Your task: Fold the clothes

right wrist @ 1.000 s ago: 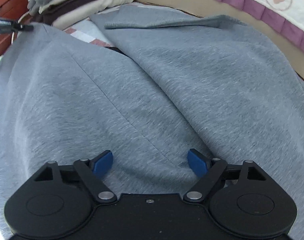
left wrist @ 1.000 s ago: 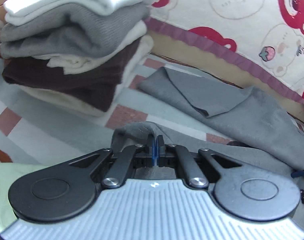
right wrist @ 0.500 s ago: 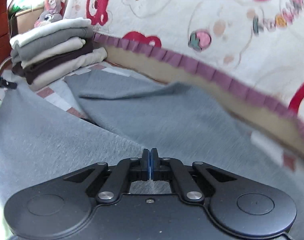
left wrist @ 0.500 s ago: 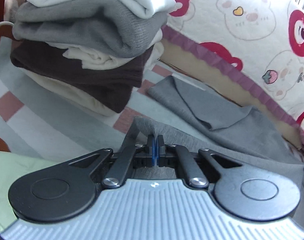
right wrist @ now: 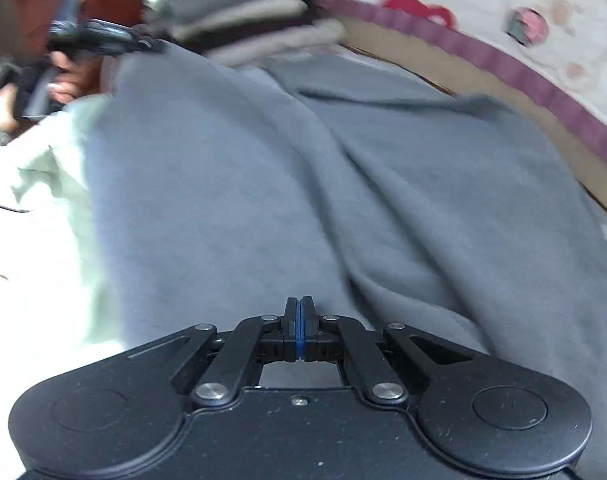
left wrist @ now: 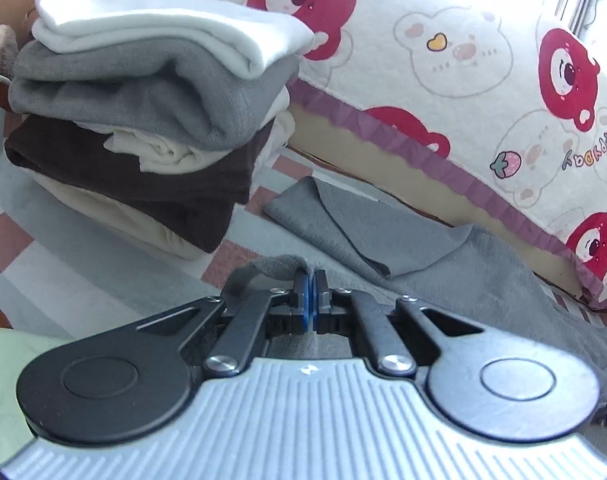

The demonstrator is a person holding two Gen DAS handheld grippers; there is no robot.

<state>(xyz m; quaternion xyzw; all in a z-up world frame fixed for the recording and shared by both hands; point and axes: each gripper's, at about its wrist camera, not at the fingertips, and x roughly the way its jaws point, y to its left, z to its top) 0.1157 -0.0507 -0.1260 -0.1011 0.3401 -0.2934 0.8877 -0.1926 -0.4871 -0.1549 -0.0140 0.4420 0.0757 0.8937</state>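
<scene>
A grey garment (left wrist: 443,264) lies spread over the bed, one end folded over near the folded pile. My left gripper (left wrist: 309,280) is shut on a rolled edge of it and holds that edge up off the sheet. In the right wrist view the same grey garment (right wrist: 263,160) fills the middle, with creases running toward my right gripper (right wrist: 299,308). That gripper's blue pads are pressed together, shut on the fabric. The left gripper (right wrist: 159,46) shows far left there, pinching the garment's corner, with a person's hand (right wrist: 63,76) behind it.
A stack of folded clothes (left wrist: 151,112), white, grey, cream and brown, stands at the back left on the checked sheet (left wrist: 63,272). A bear-patterned quilt (left wrist: 463,60) with a purple frill rises behind. Pale green cloth (right wrist: 55,152) lies left of the garment.
My right gripper closed on the grey fabric and lifted it, so creases now run to its pads. My left gripper, still shut on the edge, has drifted closer to the folded stack.
</scene>
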